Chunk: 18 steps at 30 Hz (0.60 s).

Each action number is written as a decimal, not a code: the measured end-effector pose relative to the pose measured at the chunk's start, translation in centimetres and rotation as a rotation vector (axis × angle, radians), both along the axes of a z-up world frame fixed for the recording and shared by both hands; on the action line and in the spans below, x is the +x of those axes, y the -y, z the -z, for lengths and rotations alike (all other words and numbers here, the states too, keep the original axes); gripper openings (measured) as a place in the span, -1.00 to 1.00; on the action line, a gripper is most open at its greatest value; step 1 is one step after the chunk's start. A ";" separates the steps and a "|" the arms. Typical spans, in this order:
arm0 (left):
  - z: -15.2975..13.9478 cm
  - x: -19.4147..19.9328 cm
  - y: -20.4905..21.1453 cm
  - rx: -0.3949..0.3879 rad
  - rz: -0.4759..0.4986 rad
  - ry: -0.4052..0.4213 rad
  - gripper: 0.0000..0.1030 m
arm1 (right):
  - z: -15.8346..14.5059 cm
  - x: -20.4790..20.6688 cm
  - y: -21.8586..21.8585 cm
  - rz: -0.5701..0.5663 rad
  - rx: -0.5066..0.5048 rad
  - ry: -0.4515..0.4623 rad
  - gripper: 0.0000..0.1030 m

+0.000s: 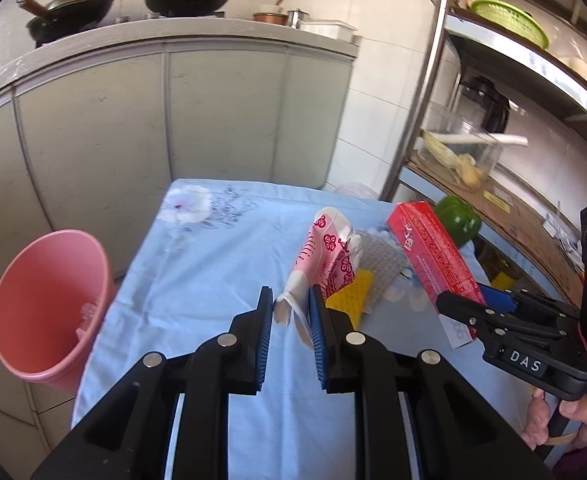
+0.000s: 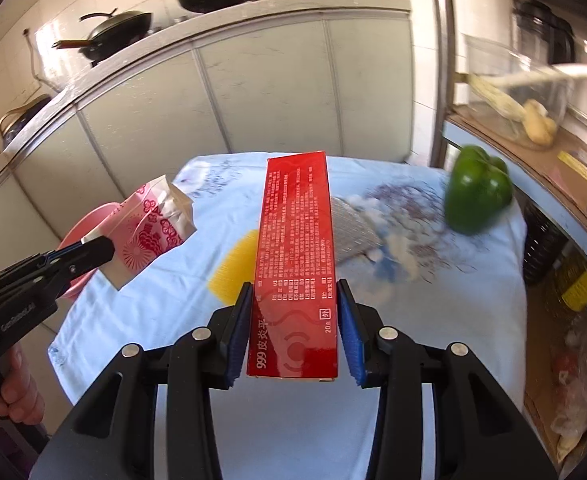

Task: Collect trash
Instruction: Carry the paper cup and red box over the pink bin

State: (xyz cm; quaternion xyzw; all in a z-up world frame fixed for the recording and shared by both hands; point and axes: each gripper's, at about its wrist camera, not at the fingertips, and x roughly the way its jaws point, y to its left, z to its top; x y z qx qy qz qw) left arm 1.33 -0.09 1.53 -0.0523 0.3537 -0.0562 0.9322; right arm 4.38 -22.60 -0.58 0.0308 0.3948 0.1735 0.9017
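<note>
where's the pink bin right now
In the left wrist view the pink bin stands on the floor at the left edge of the blue-clothed table, below the grey cabinets.

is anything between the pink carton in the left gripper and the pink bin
Nothing visible. The left gripper holds the pink carton above the cloth, and the bin stands open-mouthed off the table's left edge. The space between them is bare cloth and air.

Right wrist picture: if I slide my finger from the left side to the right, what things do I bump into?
Left claw → pink paper bag → yellow mat → red box → silver mesh piece → green pepper.
</note>
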 end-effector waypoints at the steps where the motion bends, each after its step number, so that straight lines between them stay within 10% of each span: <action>1: -0.1 -0.1 -0.6 -0.002 -0.017 0.005 -0.66 | -0.1 0.1 -0.5 -0.012 0.001 0.002 -0.20; 18: -0.6 -1.6 -11.0 0.026 -0.337 0.069 -0.65 | -2.6 2.3 -14.0 -0.300 0.009 0.025 -0.20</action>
